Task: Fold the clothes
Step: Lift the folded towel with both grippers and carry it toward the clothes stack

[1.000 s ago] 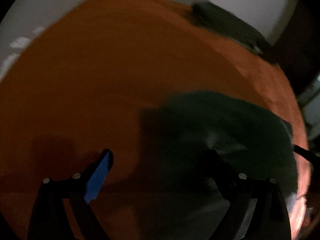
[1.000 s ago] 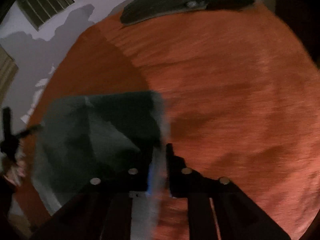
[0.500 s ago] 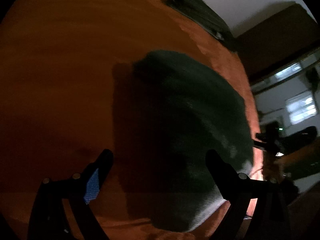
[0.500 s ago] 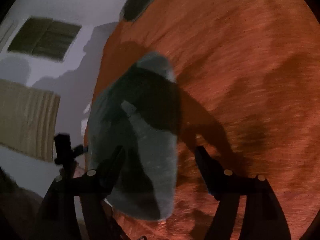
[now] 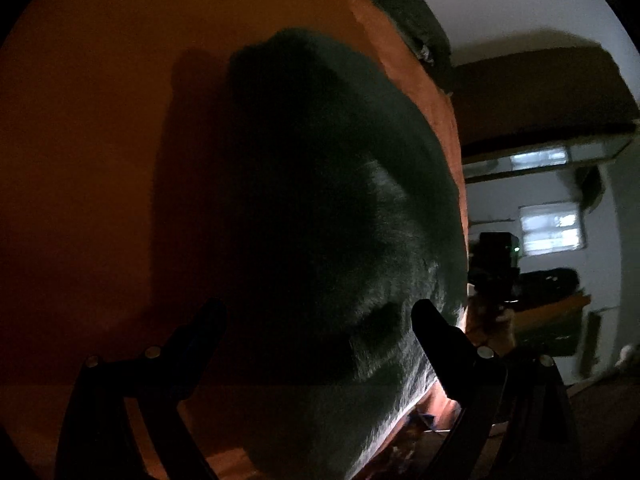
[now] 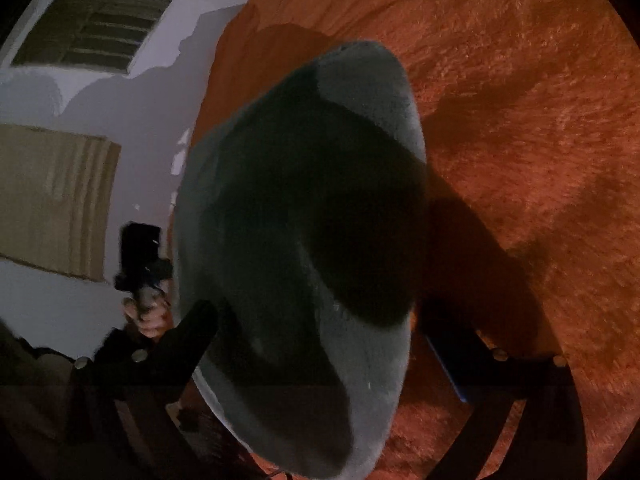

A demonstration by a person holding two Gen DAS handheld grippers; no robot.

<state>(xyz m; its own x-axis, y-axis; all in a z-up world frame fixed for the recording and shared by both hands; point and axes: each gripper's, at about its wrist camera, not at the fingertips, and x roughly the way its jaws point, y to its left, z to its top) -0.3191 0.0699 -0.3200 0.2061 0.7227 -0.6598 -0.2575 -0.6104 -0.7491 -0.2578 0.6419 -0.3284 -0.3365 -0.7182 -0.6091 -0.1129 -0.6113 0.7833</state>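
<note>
A dark grey-green folded garment [image 5: 320,168] lies on the orange blanket [image 5: 100,140] near the bed's edge. My left gripper [image 5: 318,320] hovers over its near end, open, and nothing touches the fingers [image 5: 430,322]. In the right wrist view the same garment [image 6: 360,92] fills the middle of the frame, its centre in shadow. My right gripper [image 6: 320,330] straddles its near end, jaws opening wide, the pads clear of the fabric. A hand [image 6: 146,320] holds the left gripper's handle beyond the bed's edge.
Another dark garment [image 5: 404,12] lies at the far edge of the orange blanket [image 6: 520,120]. A white wall with a barred window [image 6: 92,32] stands beyond the bed. Dark furniture [image 5: 540,92] and a lit window [image 5: 550,230] lie past the bed's side.
My right gripper went from shut on the garment's edge to wide open, and the fabric dropped flat. Both grippers turned and sank closer to the garment. The left stayed open.
</note>
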